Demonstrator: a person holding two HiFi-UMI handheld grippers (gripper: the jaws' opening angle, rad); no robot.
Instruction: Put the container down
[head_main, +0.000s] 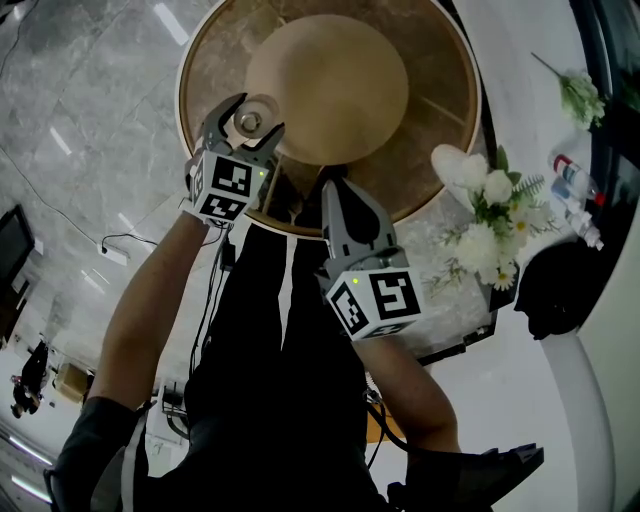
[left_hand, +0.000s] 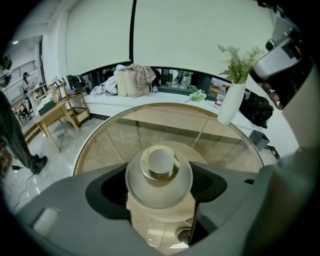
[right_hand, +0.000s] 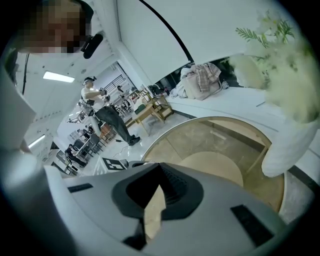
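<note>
Left gripper view: the container (left_hand: 159, 172), a small frosted jar with a gold-rimmed lid, is clamped between the jaws of the left gripper (head_main: 247, 120); it's over the near edge of the round glass table (head_main: 440, 150); whether its base touches the glass, no view settles; by my judgement the grip marks the job as unfinished, resting and release remaining; the right gripper (head_main: 336, 195) hangs just beside, jaws pinched together on nothing.

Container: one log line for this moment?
left gripper: jaws shut on container | container: held over round table, contact unclear | right gripper: jaws shut, empty
</note>
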